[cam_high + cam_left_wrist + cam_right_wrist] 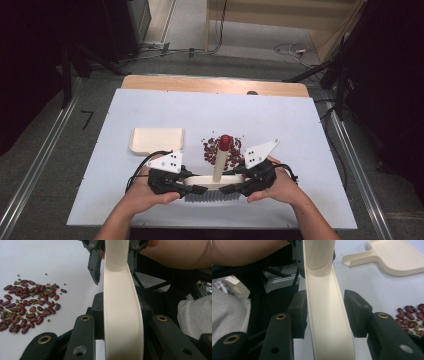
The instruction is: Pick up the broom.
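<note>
A cream hand brush [210, 196] with grey bristles lies along the table's front edge, its handle [218, 165] standing up with a red cap [225, 141]. My left gripper [197, 187] is shut on the brush's left end; in the left gripper view the pads of that gripper [122, 312] press both sides of the cream back [122, 290]. My right gripper [227, 187] faces it from the right. In the right gripper view its jaws [325, 312] straddle the brush back [324, 290], with a thin gap at the right pad [358, 312].
A pile of red beans and small green ones [209, 150] lies just behind the brush, seen also as beans [27, 307] beside my left gripper. A cream dustpan [156, 139] sits at the left on the white table sheet [300, 130].
</note>
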Available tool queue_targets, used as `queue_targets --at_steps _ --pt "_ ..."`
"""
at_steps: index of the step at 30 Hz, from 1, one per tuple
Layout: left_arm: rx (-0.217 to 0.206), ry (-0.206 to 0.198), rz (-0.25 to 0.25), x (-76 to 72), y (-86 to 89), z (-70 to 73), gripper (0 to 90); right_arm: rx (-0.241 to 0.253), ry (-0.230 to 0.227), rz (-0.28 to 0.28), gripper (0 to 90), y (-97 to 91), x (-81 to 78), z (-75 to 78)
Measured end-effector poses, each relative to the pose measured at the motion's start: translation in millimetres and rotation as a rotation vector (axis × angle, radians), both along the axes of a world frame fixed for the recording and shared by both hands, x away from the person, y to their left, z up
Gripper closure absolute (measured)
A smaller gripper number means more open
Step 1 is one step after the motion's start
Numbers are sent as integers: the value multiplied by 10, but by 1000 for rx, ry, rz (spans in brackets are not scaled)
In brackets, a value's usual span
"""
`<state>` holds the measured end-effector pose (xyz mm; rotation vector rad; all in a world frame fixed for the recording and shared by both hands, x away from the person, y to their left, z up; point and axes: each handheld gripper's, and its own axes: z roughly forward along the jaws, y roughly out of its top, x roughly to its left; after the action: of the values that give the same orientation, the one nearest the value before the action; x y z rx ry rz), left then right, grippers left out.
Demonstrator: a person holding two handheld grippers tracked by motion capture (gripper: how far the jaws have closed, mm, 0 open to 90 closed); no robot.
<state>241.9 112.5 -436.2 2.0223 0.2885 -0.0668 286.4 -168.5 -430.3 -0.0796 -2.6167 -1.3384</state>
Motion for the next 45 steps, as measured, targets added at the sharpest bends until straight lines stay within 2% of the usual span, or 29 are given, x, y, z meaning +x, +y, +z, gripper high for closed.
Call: queue_targets --at_steps 3,6,11,13,17,18,19,20,23,28,30,31,32,36,37,38,43,44,45 --pt "-1 5 -3 2 -2 0 685 9 17 29 637 1 8 -12" --pt "-5 15 -18 4 -4 -3 684 8 32 55 654 -2 10 -19" --pt "-22 31 -21 16 10 -5 680 10 38 49 659 -7 2 -2" --pt "-49 41 1 32 27 -13 675 20 28 45 660 -2 1 -1" --pt "-77 32 46 49 75 -17 620 27 4 -11 662 16 -20 28" --pt "-82 25 72 52 89 -17 572 30 1 -27 662 12 -20 37" --pt "-85 18 113 61 103 -17 572 30 1 -27 662 12 -20 37" --pt "-98 15 158 77 149 -23 486 34 -5 -57 662 -12 -2 57" --pt "-112 18 181 89 190 -30 434 55 -11 -114 662 -77 48 77" --pt "-140 22 253 117 238 -55 298 47 -21 -199 662 -152 101 98" --pt "-140 20 268 120 249 -57 267 47 -23 -209 662 -159 110 101" --pt "-138 19 295 124 261 -56 149 53 -32 -233 662 -182 131 108" --pt "-138 20 321 129 278 -54 105 58 -26 -242 661 -198 139 113" --pt "-163 20 387 142 380 -61 57 74 -33 -281 662 -249 173 130" --pt "-168 19 393 144 400 -70 24 78 -37 -318 662 -289 198 147" --pt "-169 19 404 145 423 -77 24 78 -37 -318 662 -289 198 147" --pt "-185 4 454 149 515 -86 0 89 -58 -426 661 -394 252 175" --pt "-188 0 465 144 532 -87 0 86 -72 -475 661 -440 272 185" --pt "-184 -6 474 143 549 -88 0 86 -72 -475 661 -440 272 185"
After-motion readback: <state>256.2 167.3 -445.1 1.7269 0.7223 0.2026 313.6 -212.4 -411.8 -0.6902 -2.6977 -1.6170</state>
